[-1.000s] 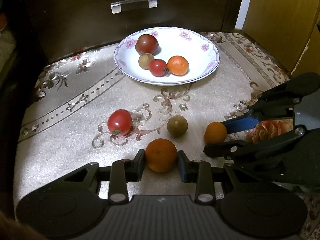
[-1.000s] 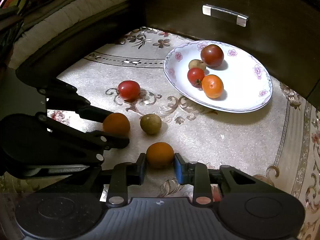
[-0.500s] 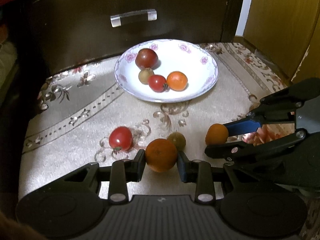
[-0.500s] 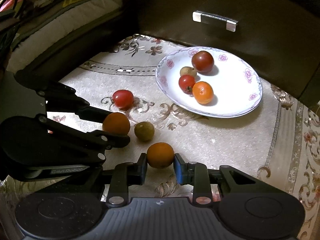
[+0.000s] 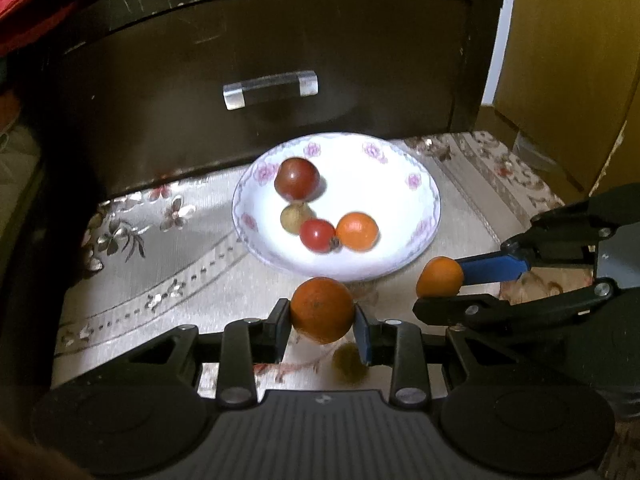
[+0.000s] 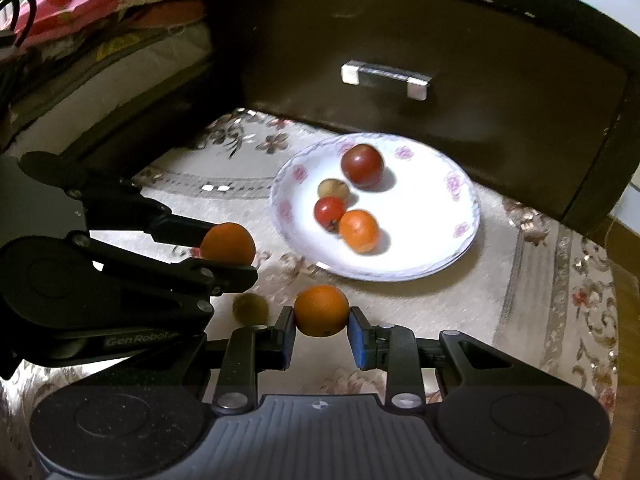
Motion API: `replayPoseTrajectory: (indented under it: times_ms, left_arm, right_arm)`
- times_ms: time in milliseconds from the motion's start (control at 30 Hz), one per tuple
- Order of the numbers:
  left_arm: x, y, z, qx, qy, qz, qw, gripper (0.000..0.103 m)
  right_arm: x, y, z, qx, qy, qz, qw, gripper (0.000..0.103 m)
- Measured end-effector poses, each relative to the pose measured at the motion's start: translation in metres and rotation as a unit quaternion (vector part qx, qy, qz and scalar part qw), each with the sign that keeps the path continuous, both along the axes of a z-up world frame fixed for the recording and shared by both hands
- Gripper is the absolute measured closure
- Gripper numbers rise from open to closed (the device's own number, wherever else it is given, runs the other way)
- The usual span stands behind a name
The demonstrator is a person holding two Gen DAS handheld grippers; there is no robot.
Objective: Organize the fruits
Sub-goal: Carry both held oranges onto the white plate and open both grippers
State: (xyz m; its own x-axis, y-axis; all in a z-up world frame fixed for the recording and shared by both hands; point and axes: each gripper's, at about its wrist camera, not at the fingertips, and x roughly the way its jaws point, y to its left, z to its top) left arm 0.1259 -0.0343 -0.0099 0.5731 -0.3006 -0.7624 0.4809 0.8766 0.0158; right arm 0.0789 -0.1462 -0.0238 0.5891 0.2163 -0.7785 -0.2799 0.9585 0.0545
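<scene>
Both oranges point(image 5: 322, 310) point(image 6: 321, 311) now nearer plate point(image 5: 420, 200).

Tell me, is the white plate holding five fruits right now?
No, the white plate holds four: a dark red tomato, a small brownish fruit, a small red tomato and an orange.

A dark wooden drawer front point(image 5: 280, 52) with a clear bar handle point(image 5: 270, 89) is standing behind a beige floral-patterned cloth point(image 6: 520, 288); yellow wooden panelling point(image 5: 576, 48) is flanking it.
</scene>
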Motion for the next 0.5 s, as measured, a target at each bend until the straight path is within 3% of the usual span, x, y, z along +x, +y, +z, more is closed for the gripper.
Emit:
replayPoseTrajectory:
  times_ms: [500]
  left_arm:
    - [0.036, -0.01, -0.001, -0.016, -0.008, 0.027, 0.9995, 0.065]
  right_arm:
    - [0.027, -0.014, 0.0, -0.006, -0.029, -0.043, 0.999, 0.077]
